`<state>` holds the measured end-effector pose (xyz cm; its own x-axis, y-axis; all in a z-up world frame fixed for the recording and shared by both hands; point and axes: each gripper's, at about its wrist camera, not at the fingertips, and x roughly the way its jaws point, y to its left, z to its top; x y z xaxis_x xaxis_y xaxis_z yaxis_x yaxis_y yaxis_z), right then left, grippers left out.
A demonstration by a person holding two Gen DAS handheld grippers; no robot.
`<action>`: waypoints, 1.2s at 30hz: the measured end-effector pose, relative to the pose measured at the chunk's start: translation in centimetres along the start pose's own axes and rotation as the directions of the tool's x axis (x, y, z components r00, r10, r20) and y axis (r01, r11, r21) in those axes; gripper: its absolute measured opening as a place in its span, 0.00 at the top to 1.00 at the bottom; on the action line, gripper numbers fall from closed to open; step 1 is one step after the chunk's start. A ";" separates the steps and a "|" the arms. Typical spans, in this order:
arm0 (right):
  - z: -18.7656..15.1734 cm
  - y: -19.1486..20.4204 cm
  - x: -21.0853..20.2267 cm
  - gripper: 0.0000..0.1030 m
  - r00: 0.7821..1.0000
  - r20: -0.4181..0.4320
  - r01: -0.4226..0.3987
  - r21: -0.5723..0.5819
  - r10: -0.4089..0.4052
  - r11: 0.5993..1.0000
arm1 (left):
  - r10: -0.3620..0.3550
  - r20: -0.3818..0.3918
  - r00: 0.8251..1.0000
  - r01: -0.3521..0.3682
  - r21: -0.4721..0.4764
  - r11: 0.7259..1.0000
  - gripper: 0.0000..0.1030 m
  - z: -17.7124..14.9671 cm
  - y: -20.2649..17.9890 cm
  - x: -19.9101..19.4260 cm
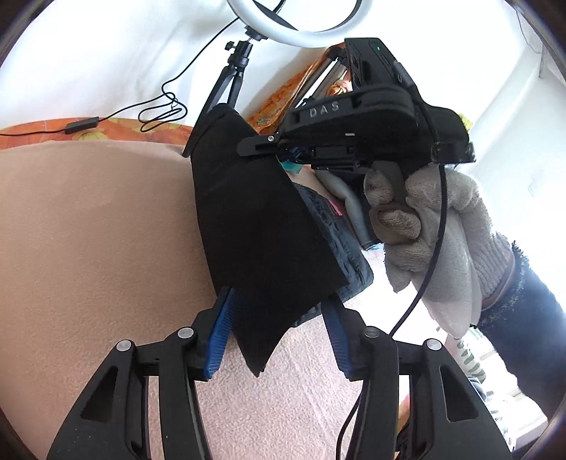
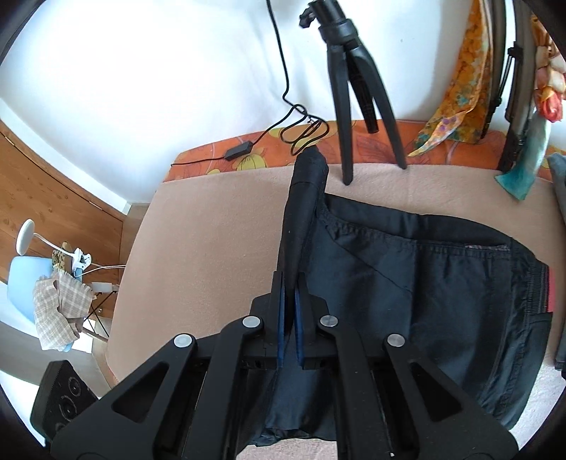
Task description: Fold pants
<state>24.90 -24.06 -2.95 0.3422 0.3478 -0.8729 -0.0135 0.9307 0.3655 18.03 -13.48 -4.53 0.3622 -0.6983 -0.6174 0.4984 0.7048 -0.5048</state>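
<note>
- Nearest in the left wrist view, we see the left gripper (image 1: 279, 332) with its blue pads (image 1: 221, 332) spread apart; a dark corner of the pants (image 1: 254, 226) hangs down between them, and we cannot tell whether either pad presses on the cloth.
- In the right wrist view, the right gripper (image 2: 290, 311) has its fingers pressed together, pinching a fold of the pants (image 2: 424, 283); a narrow strip of the fabric rises beyond its tips.
- The rest of the pants lies spread on the beige blanket (image 2: 212, 226), to the right of the pinched fold, with the elastic waistband (image 2: 537, 286) at the far right.
- From the left wrist view, just right of the lifted pants, a gloved hand (image 1: 424, 219) grips the handle of the right gripper (image 1: 254, 147), whose tip meets the upper edge of the cloth.
- Beyond the pants, a black tripod (image 2: 353, 88) stands on the blanket's far edge, carrying a ring light (image 1: 300, 24).
- Behind the tripod, a cable (image 2: 300, 131) coils on an orange floral cover (image 2: 247, 155) against a white wall (image 2: 159, 70).
- Well left of the pants, a blue chair (image 2: 24, 279) holds a checked cloth (image 2: 56, 311).
</note>
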 end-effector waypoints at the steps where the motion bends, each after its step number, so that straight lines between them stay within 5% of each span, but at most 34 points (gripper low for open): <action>1: 0.0 -0.5 -0.5 0.95 1.000 0.007 -0.006 0.006 0.006 1.000 | -0.003 0.003 1.000 0.003 0.004 1.000 0.53 0.1 -0.1 -0.4; 9: -0.8 -5.5 -4.9 0.95 0.999 0.049 -0.004 0.031 0.002 1.000 | 0.076 0.029 0.997 -0.079 0.104 0.991 0.53 0.9 -0.8 0.5; 16: -1.1 -10.1 -7.8 0.95 0.996 0.088 0.026 0.070 -0.033 0.997 | -0.051 0.033 0.998 0.048 0.067 0.997 0.53 1.2 -2.4 2.1; 20: -1.5 -13.3 -8.5 0.95 0.993 0.098 0.058 0.108 -0.069 0.992 | 0.022 0.021 1.000 -0.025 0.139 0.990 0.53 1.1 -3.7 3.0; 36: -4.4 -22.8 -7.0 0.95 0.986 0.073 0.130 0.244 -0.152 0.961 | 0.126 -0.126 0.984 -0.073 0.355 0.932 0.53 1.1 -8.8 13.5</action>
<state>18.64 -47.21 -6.56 0.4080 0.1929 -0.8924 0.2611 0.9120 0.3165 19.38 -29.31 -7.77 0.3198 -0.5829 -0.7470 0.7176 0.6638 -0.2107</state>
